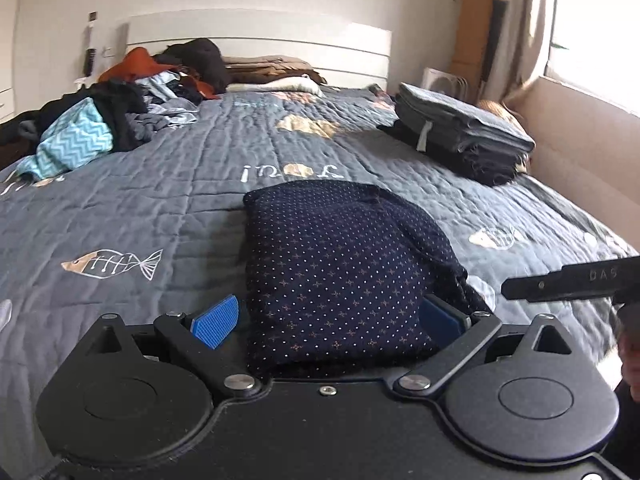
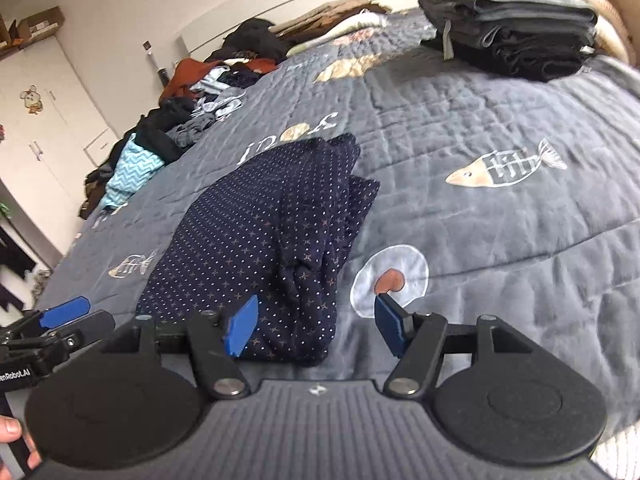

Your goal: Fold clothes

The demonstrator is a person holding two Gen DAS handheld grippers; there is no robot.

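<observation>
The left gripper [image 1: 326,320] sits closest, its blue pads spread wide on either side of the near end of the dotted navy garment [image 1: 340,272], which bulges up between them; the pads look clear of the cloth, so nothing is grasped. The right gripper [image 2: 316,328] is likewise spread and empty, one pad over the garment's near right corner, the other over the grey quilt [image 2: 500,240] just beside it. The garment lies partly folded on the quilt, its right edge rumpled into loose layers. Beyond the garment and to its right sits a stack of folded clothes [image 1: 464,136]; beyond it to the left is a heap of unfolded clothes [image 1: 104,120]. The likely trouble is that rumpled right edge: a pinch there could catch only the top layer, so the lower layers would slide out and undo the fold. A pad pressed too deep could also catch the quilt under the garment and drag it along.
</observation>
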